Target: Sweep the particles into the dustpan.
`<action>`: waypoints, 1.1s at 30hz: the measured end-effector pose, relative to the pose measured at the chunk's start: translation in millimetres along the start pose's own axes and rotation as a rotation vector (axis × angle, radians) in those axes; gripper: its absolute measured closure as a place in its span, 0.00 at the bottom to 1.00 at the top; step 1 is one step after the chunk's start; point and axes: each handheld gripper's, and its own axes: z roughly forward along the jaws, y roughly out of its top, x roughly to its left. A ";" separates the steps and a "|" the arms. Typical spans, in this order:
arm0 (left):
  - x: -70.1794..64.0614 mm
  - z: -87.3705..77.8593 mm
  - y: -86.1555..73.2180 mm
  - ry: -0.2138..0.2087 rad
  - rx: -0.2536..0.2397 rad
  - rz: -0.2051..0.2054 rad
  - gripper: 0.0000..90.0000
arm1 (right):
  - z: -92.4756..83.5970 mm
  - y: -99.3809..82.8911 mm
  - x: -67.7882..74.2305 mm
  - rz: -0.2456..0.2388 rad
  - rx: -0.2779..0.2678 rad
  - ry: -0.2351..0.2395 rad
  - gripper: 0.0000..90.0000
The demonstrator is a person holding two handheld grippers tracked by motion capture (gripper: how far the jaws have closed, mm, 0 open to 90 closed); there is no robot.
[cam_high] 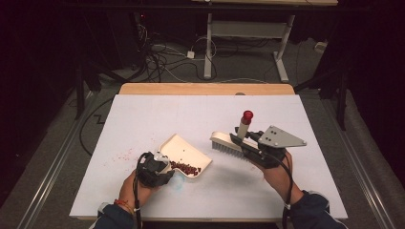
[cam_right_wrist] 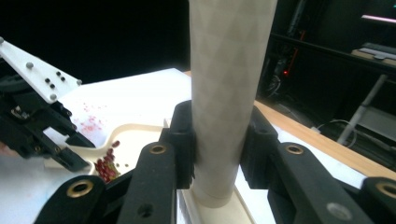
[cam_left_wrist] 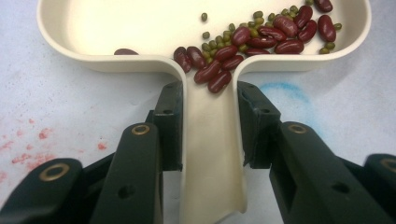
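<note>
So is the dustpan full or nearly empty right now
Nearly empty. The dustpan holds one small heap of red beans and green beans near its handle; the rest of its floor is bare. The left tongs grip the handle.

Far half of the counter (cam_high: 200, 107): it was bare, with lots of room to pass.
Middle: the dustpan (cam_high: 188, 152) and the brush (cam_high: 229, 143) sat near each other, with a small gap between.
Left side: red marks (cam_high: 122, 155) lay flat and blocked nothing.
Near edge: two hands with tongs came in, the left tongs (cam_high: 165, 167) on the dustpan, the right tongs (cam_high: 243, 138) on the brush.
Dustpan handle: beans (cam_left_wrist: 219, 70) blocked its top.
</note>
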 end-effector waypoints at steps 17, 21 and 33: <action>-0.2 0.0 -2.0 0.002 0.001 -0.004 0.71 | -60.1 -21.4 -23.7 -0.031 0.069 -0.013 0.79; 0.3 0.0 -2.1 -0.001 0.000 -0.003 0.71 | -72.9 -29.4 -29.1 -0.023 0.087 -0.024 0.79; 0.1 0.7 -2.7 0.001 -0.001 -0.003 0.71 | -96.3 -55.9 -33.6 0.026 0.168 0.011 0.79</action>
